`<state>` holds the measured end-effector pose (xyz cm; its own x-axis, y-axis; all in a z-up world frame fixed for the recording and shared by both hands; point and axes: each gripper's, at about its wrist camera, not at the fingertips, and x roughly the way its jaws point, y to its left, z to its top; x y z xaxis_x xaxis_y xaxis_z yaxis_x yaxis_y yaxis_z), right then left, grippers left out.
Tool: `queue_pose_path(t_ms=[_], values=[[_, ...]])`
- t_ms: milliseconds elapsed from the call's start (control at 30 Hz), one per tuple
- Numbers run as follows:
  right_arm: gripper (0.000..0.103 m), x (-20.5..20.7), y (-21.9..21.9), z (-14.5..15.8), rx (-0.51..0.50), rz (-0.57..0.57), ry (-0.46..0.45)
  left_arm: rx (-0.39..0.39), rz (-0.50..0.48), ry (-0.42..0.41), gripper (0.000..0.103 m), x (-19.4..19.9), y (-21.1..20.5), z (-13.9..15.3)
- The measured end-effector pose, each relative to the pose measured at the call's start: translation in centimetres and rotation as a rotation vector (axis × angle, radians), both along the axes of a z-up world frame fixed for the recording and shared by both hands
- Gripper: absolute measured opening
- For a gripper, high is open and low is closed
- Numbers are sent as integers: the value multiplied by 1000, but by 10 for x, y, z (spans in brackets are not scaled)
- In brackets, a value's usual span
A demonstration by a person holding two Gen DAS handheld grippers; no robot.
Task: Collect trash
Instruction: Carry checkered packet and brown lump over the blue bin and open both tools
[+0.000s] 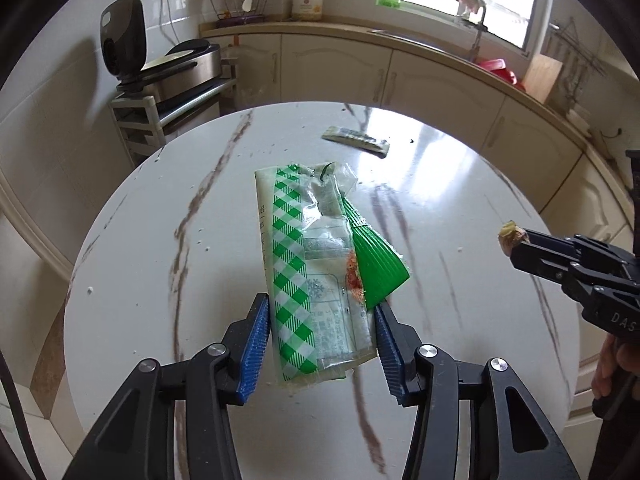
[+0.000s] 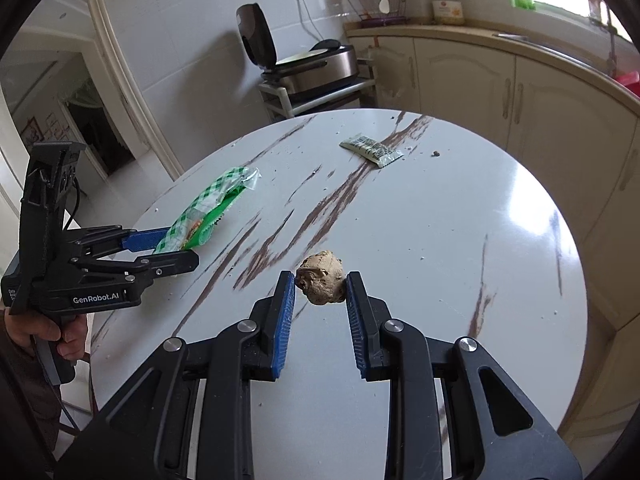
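Observation:
My left gripper point(image 1: 322, 308) is shut on a green-checked plastic wrapper point(image 1: 312, 248), its blue pads pressing the wrapper's two long edges. The right wrist view shows the left gripper point(image 2: 180, 248) at the left, holding the wrapper point(image 2: 204, 212) slanted above the round white marble table point(image 2: 440, 240). My right gripper point(image 2: 320, 280) is shut on a knobbly brown lump point(image 2: 322, 278), lifted off the tabletop. In the left wrist view the right gripper point(image 1: 516, 248) comes in from the right edge with the lump point(image 1: 509, 236) at its tips. A small printed sachet point(image 1: 356, 140) point(image 2: 370, 149) lies flat near the table's far edge.
A dark crumb point(image 2: 435, 154) lies right of the sachet. Beyond the table point(image 1: 160, 240) stands a cart with an open-lidded appliance point(image 2: 304, 64), and cream cabinets point(image 1: 340, 68) with a counter curve round the back and right. A person's hand point(image 2: 60, 332) holds the left gripper's handle.

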<state>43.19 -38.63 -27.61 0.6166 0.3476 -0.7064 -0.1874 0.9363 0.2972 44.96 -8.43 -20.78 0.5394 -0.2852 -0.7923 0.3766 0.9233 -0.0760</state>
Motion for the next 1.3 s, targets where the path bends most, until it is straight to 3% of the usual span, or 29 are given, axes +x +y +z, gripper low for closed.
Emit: queue_pose_path(t_ms=[200, 500, 633, 833, 1100, 1200, 1300], values=[[25, -51, -51, 22, 46, -87, -69, 9, -134, -51, 46, -55, -57, 36], [25, -164, -171, 18, 71, -363, -134, -24, -400, -51, 46, -138, -209, 57], [25, -202, -217, -6, 72, -488, -104, -13, -515, 13, 46, -158, -294, 35], [25, -242, -275, -70, 131, -644, 2, 49, -604, 136, 46, -164, -379, -25], [25, -250, -314, -161, 205, -740, 159, 170, -624, 268, 46, -136, -447, -116], [25, -245, -323, -185, 234, -756, 194, 178, -633, 319, 49, -130, -467, -137], [25, -239, -330, -205, 247, -759, 221, 209, -622, 296, 49, -124, -477, -142]])
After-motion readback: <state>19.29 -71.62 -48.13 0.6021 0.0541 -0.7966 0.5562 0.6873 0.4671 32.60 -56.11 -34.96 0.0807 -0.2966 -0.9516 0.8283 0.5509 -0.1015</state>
